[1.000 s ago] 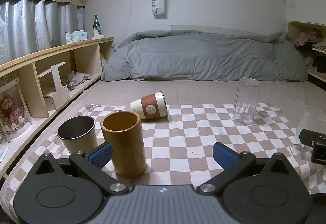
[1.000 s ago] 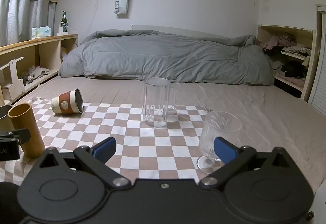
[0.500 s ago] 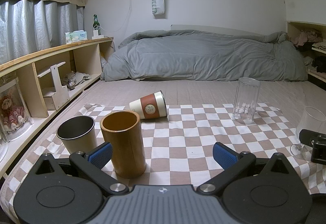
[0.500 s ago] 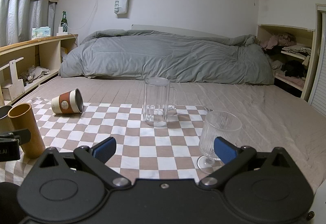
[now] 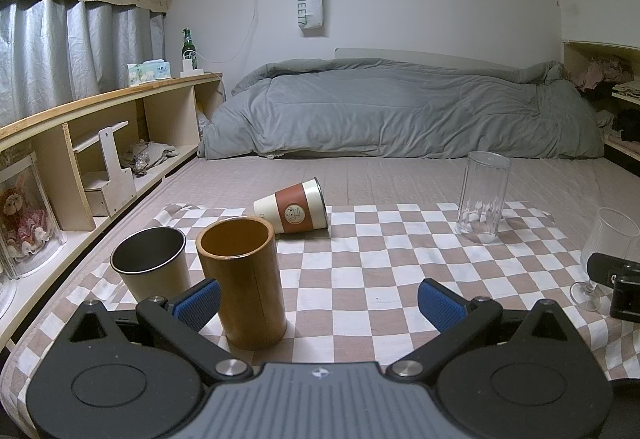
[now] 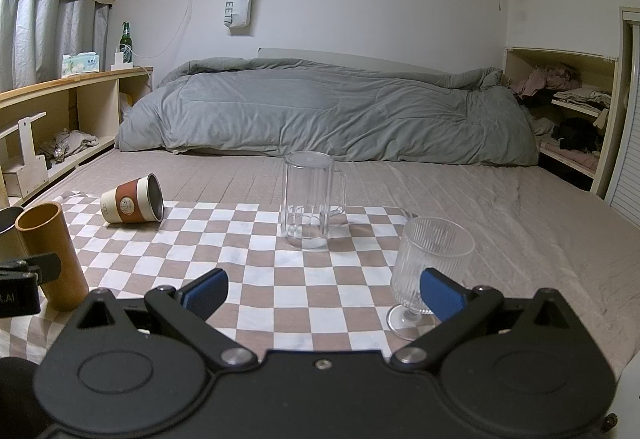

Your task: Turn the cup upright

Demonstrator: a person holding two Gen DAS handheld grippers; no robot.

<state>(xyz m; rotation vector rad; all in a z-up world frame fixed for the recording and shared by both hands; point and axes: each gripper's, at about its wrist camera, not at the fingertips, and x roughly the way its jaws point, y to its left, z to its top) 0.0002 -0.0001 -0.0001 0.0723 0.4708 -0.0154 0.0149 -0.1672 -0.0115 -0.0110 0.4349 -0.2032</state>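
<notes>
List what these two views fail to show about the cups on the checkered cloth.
- Tipped cup: the side resting on the checkered cloth is hidden in both views, and its mouth faces away in the left wrist view.
- Metal cup: cut off by the right wrist view's left edge and partly behind the bamboo cup.
- Stemmed glass: its base is partly behind the right hand-held gripper in both views.

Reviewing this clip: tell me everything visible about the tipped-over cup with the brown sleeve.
The cup is cream-coloured with a reddish-brown sleeve bearing a small round cartoon emblem. It lies on its side at the far edge of the checkered cloth, narrow base toward the shelving, open mouth toward the clear glass mug. The right wrist view shows a dark, metallic-looking inside, apparently empty. Only the cloth touches it; both grippers sit well short of it.
</notes>
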